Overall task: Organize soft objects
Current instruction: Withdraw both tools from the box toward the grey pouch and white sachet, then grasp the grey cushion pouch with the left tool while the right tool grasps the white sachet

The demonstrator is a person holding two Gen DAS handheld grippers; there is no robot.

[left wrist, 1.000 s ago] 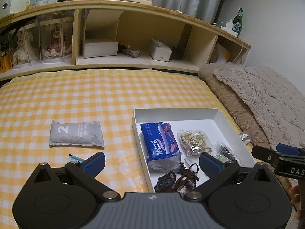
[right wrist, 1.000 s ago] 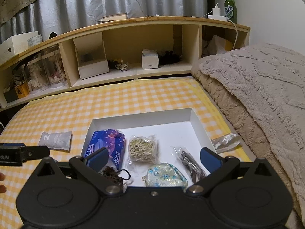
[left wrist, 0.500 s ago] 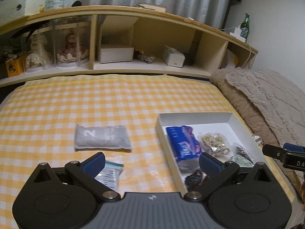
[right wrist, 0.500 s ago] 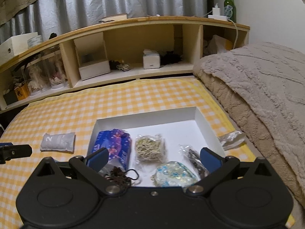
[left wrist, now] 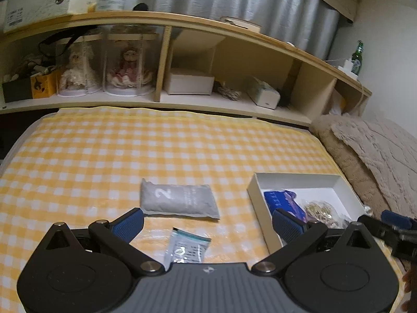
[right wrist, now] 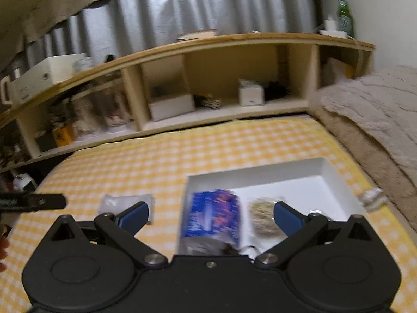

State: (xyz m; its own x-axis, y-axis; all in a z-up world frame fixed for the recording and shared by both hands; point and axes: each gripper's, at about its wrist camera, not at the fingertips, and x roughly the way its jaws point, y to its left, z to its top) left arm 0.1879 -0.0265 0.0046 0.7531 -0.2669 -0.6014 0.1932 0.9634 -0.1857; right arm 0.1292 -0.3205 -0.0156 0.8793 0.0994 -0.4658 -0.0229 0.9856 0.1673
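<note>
A white tray (left wrist: pixel 299 178) lies on the yellow checked bedspread and holds a blue tissue pack (left wrist: pixel 280 199) and a bag of pale bands (left wrist: pixel 319 208). A grey pouch marked 2 (left wrist: pixel 178 200) lies left of it, and a small clear packet (left wrist: pixel 186 247) lies nearer. My left gripper (left wrist: pixel 207 224) is open and empty, above the packet and pouch. My right gripper (right wrist: pixel 211 215) is open and empty over the tray's (right wrist: pixel 260 176) near left part, above the blue pack (right wrist: pixel 213 216); the pouch (right wrist: pixel 125 202) shows at left.
A wooden headboard shelf (left wrist: pixel 182 96) with boxes and doll cases runs along the back. A beige folded blanket (left wrist: pixel 378 151) lies right of the tray. A crumpled clear packet (right wrist: pixel 372 198) lies outside the tray's right wall.
My left gripper has swung left, from over the tray to over the pouch and small packet. My right gripper has shifted left too; its view is blurred.
</note>
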